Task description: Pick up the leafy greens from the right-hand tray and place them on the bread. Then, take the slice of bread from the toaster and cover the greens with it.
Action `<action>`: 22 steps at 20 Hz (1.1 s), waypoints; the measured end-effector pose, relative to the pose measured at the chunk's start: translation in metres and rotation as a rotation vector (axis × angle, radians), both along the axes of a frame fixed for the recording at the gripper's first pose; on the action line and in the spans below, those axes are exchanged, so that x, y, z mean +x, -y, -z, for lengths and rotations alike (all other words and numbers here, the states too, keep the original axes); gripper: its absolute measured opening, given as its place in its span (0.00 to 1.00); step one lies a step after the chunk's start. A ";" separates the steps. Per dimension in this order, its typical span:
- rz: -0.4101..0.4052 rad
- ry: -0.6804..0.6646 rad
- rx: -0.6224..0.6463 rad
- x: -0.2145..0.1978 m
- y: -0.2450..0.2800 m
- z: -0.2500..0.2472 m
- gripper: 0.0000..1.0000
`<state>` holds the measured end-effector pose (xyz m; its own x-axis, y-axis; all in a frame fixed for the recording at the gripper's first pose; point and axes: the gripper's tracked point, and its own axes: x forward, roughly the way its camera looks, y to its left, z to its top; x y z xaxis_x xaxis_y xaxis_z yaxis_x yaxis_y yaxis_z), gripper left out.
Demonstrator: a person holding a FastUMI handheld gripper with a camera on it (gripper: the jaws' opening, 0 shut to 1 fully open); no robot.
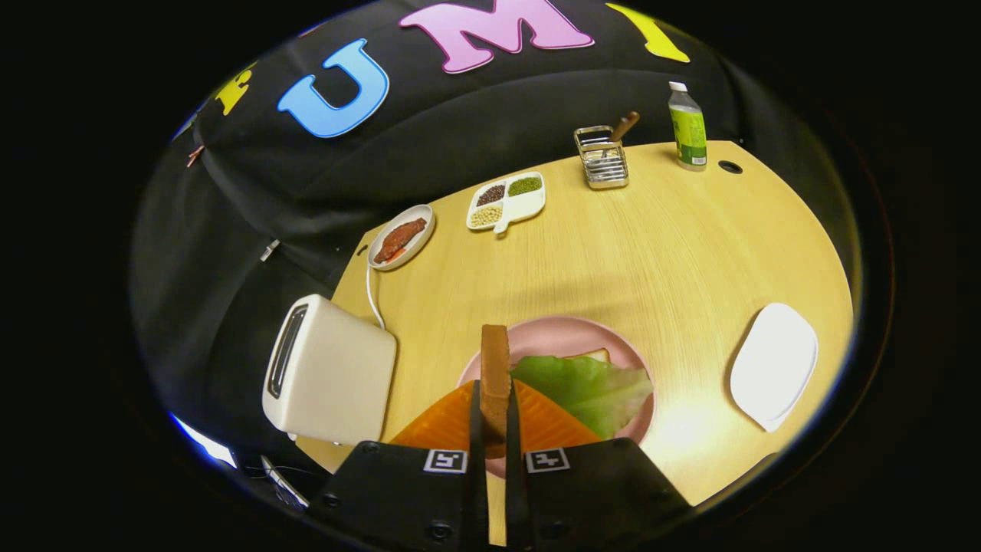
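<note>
The brown-crusted slice of bread [495, 376] stands edge-on between the fingers [477, 418], which press it from both sides; its lower end is hidden between them. Just ahead, the green lettuce leaf [590, 387] covers nearly all of the pale bread slice [594, 356] under it, leaving one corner showing. The near rim of the round pink plate [567, 331] is hidden behind the fingers. Far beyond, the contents of the slatted metal holder [602, 159] are too small to tell.
</note>
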<state>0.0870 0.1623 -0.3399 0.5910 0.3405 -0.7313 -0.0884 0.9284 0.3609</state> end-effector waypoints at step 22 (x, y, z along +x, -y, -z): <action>-0.024 0.190 -0.354 -0.023 0.062 -0.030 1.00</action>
